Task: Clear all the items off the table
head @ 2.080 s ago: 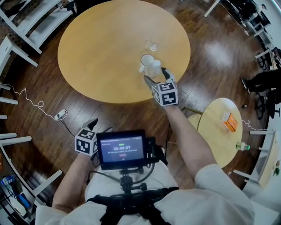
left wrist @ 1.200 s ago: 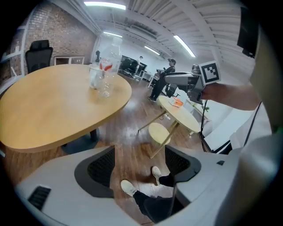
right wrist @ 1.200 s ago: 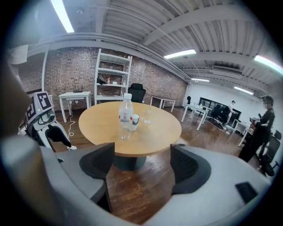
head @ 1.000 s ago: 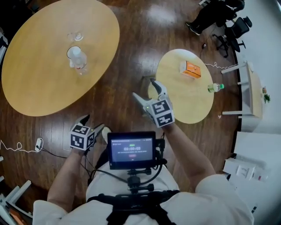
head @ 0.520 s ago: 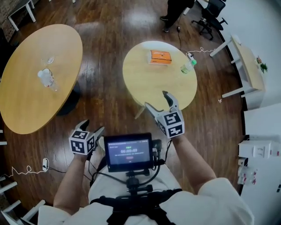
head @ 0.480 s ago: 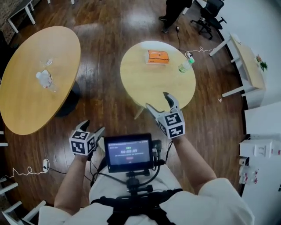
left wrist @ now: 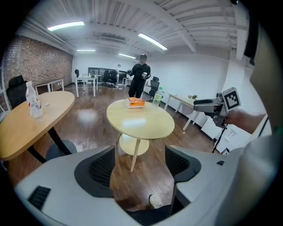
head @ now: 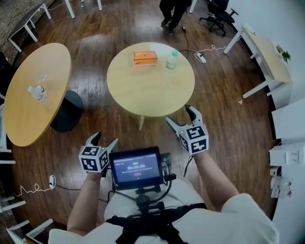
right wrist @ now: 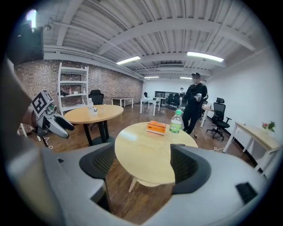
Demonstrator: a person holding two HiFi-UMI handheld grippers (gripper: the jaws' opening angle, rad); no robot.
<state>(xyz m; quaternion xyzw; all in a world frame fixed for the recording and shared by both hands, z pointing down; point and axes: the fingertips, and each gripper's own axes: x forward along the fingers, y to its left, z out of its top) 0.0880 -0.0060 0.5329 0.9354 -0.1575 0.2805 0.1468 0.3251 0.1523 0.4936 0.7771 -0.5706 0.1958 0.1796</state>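
Note:
A small round wooden table (head: 150, 90) stands straight ahead. On its far side lie an orange box (head: 144, 57) and a green-capped bottle (head: 171, 60). My right gripper (head: 178, 114) hovers open and empty over the floor at the table's near edge. In the right gripper view the box (right wrist: 156, 127) and bottle (right wrist: 176, 122) sit beyond the spread jaws. My left gripper (head: 105, 138) is open and empty, low at the left, short of the table. The left gripper view shows the table (left wrist: 141, 121) ahead between its jaws.
A large oval table (head: 28, 109) at the left carries a clear bottle (head: 37, 91) and a small glass. A person (head: 171, 12) stands beyond the round table, with office chairs nearby. A white desk (head: 259, 50) is at the right. Cables lie on the wooden floor.
The view has swung from the oval table to the small round table, now centred ahead. My right gripper left the clear bottle on the oval table; both grippers travelled along, open and empty.

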